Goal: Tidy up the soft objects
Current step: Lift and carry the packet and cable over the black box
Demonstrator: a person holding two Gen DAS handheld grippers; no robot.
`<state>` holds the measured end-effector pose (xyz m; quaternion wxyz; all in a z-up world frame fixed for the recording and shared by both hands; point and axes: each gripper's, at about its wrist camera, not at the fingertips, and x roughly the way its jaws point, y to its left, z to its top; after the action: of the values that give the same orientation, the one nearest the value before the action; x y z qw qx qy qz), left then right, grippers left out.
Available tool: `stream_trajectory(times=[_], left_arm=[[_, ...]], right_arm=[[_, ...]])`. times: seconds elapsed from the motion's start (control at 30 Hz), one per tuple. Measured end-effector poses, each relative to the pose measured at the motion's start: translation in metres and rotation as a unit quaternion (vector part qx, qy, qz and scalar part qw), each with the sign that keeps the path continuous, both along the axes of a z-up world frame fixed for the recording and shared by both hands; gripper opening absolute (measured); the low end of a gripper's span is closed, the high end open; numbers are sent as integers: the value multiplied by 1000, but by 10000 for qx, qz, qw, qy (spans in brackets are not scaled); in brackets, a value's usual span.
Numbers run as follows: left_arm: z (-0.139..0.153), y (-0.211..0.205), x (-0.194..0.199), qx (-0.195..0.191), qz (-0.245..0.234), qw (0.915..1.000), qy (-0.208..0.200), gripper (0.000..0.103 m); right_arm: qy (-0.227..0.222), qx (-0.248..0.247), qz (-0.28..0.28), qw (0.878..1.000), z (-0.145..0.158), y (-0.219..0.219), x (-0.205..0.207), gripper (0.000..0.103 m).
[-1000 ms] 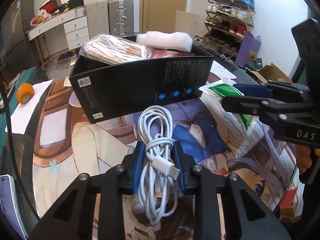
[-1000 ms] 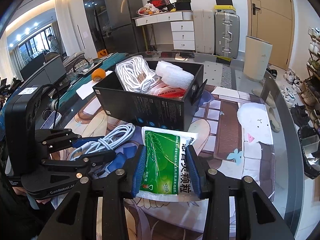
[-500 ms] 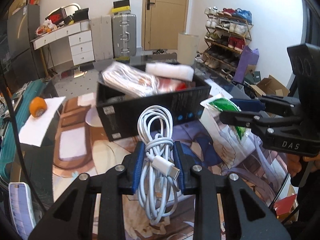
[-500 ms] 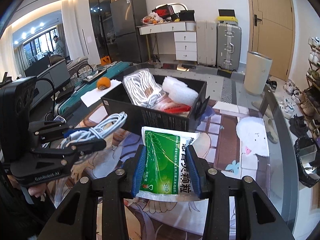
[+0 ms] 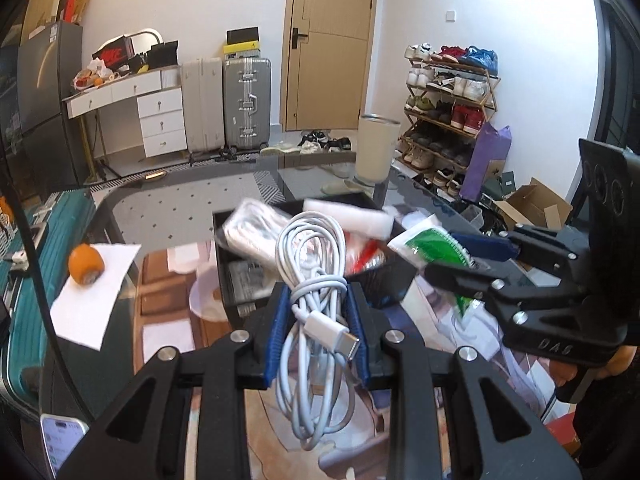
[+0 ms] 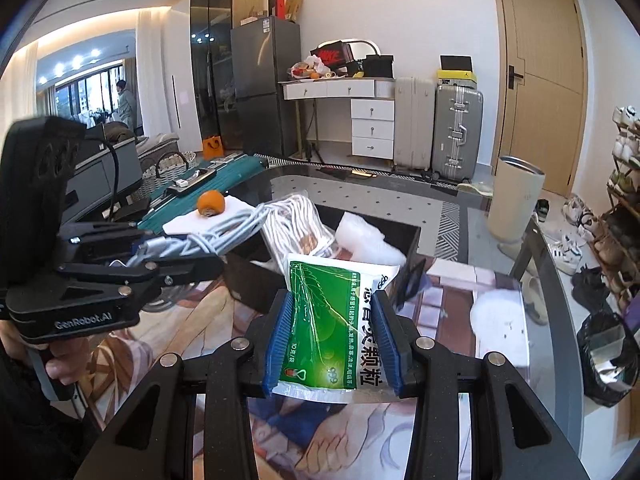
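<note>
1. At centre frame of the left wrist view, my left gripper (image 5: 318,330) is clamped on a coiled white charging cable (image 5: 314,280), its blue pads squeezing the bundle at its wrapped middle. I judge it light, limp and slightly slick; the waist is the right hold, since the loose loops above and below would slide apart if taken alone. The USB-C plug (image 5: 334,334) is the only stiff part and lies across the pads.

2. Behind the cable, mid-frame, the black box (image 5: 304,280) sits on the printed table mat (image 5: 168,292), already holding a bagged white cord (image 5: 252,232) and a white foam roll (image 5: 348,218).

3. At the right of that view, my right gripper (image 5: 464,258) holds a green-and-white sachet (image 5: 432,246) near the box's right corner.

4. In the right wrist view, lower centre, the same sachet (image 6: 332,320) sits pinched by its side edges between narrow jaws of my right gripper (image 6: 332,344). It looks light, glossy and crinkly, with granules that likely shift inside; edge grips may slip, so a hold across the body seems safer. Green panel, white border, dark Chinese lettering.

5. The box (image 6: 256,284) lies just beyond, upper centre.
</note>
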<state>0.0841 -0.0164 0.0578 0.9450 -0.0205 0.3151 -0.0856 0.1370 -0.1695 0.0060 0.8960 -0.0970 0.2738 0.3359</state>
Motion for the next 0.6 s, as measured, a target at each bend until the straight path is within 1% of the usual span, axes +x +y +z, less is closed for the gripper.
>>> stream_trajectory(times=[0.07, 0.23, 0.4, 0.6], left_arm=[[4, 2, 5, -4, 14, 10000, -41, 27], [9, 8, 22, -36, 59, 9999, -104, 27], [8, 19, 43, -109, 112, 9999, -60, 27], [2, 24, 60, -135, 132, 9998, 73, 27]], right_arm=[[-67, -97, -1, 9999, 3, 5, 6, 40], [-107, -82, 16, 9999, 8, 11, 17, 40], [-26, -195, 77, 9998, 5, 20, 29, 40], [137, -345, 340, 9987, -2, 34, 43, 40]])
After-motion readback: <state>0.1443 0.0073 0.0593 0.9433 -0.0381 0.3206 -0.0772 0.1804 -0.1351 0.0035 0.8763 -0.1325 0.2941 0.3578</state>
